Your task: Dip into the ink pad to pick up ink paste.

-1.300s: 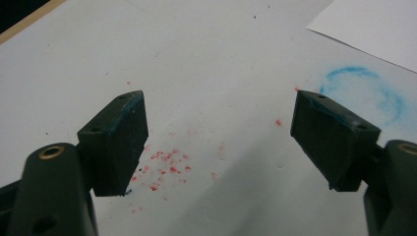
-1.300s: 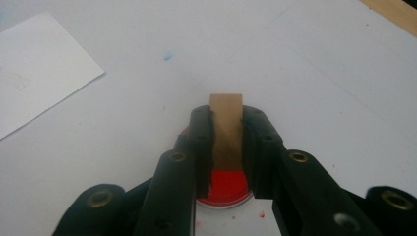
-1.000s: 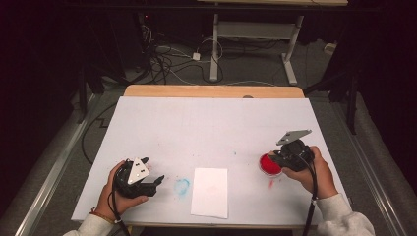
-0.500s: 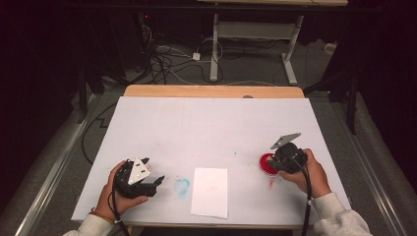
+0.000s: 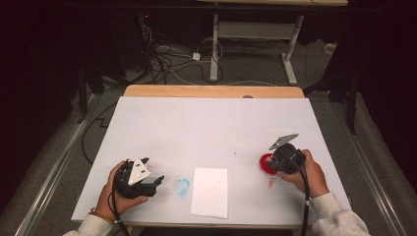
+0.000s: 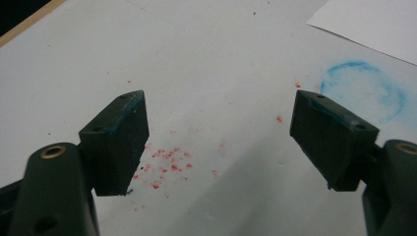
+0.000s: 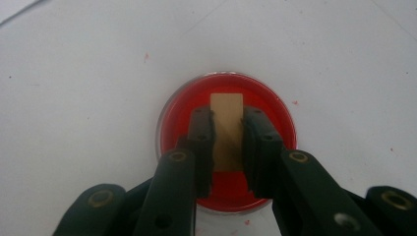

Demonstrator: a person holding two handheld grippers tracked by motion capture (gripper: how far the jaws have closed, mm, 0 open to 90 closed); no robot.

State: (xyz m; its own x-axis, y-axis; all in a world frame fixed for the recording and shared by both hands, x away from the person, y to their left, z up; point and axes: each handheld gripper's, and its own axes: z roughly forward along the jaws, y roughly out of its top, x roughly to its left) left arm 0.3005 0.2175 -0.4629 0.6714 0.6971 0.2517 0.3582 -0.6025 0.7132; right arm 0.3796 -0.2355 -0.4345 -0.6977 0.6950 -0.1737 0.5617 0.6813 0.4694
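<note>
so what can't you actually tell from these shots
- Lower end of the tan block: right gripper view, hidden between the right gripper jaws, so contact with the red dish is unclear.
- Red dish: high view, partly covered by the gripper.
- Paper sheet: left gripper view, cut off by the frame edge.

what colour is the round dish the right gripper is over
Red. The dish shows best in the right gripper view, under the right gripper.

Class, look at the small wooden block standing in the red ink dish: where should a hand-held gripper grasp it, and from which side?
Grip the wooden block across its two long, flat sides, coming from above the red ink dish. It rises clear of the dish rim, so those sides are free. The right hand-held gripper is already shut on it this way. The left hand-held gripper is open above the table.
</note>
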